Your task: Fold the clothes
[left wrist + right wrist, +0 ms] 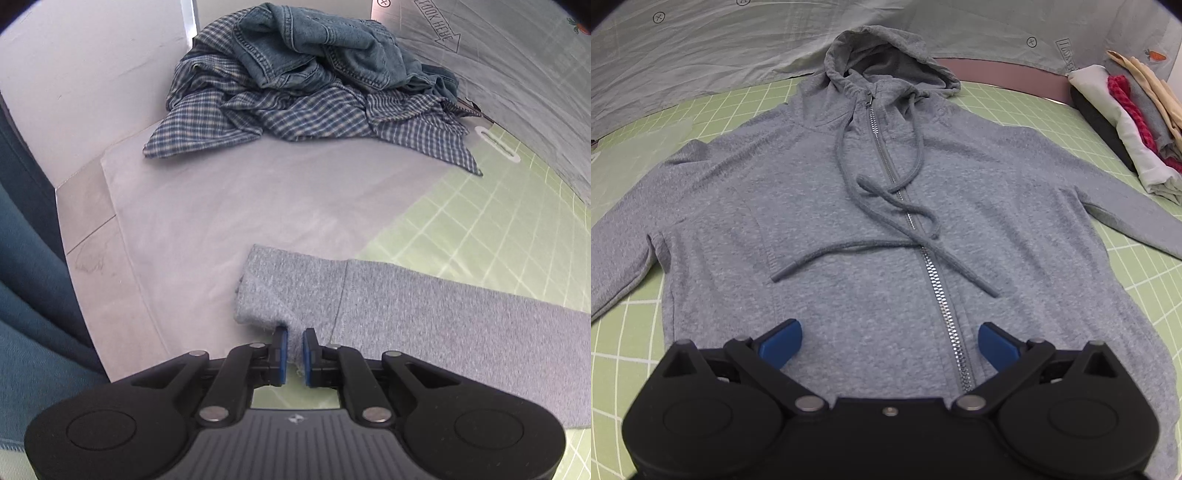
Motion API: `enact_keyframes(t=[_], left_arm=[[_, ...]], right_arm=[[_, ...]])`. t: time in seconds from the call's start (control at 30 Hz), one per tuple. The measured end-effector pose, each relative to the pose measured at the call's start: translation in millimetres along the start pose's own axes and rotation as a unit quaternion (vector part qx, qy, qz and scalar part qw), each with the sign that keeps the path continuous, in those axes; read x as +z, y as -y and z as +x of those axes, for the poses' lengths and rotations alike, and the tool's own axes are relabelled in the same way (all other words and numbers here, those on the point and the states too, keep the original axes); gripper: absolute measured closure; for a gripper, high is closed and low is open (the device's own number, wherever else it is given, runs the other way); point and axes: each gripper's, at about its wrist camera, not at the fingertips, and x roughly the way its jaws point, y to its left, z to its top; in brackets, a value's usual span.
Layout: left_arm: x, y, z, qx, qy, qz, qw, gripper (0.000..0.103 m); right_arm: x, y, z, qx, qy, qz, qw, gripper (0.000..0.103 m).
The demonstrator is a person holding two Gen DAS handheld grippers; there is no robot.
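A grey zip-up hoodie lies flat, front up, on the green grid mat, hood at the far end and drawstrings loose across the chest. My right gripper is open over the hoodie's lower front, jaws wide apart either side of the zipper. In the left wrist view, my left gripper is shut on the cuff end of the hoodie's grey sleeve, which stretches away to the right across the mat.
A heap of blue plaid shirt and denim lies at the far side on a white sheet. A stack of folded clothes stands at the right edge. Grey cloth covers the back.
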Motion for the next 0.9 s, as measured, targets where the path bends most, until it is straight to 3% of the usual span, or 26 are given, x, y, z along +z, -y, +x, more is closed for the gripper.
enact_keyframes(t=[0.23, 0.57, 0.73, 0.9], left_arm=[[-34.7, -2.1, -5.3, 0.000, -0.020, 0.026, 0.9995, 0.092], [-36.9, -2.8, -5.7, -0.012, -0.019, 0.038, 0.9990, 0.092], [-32.3, 1.2, -14.7, -0.038, -0.020, 0.022, 0.9988, 0.094], [-29.8, 34.3, -34.5, -0.080, -0.005, 0.047, 0.9956, 0.094]], right_arm=[[-5.3, 2.7, -2.3, 0.011, 0.015, -0.013, 1.000, 0.000], [-10.0, 7.8, -1.6, 0.022, 0.023, 0.006, 0.999, 0.000], [-5.0, 6.3, -4.8, 0.015, 0.009, -0.013, 1.000, 0.000], [-6.1, 9.9, -16.6, 0.002, 0.008, -0.028, 1.000, 0.000]])
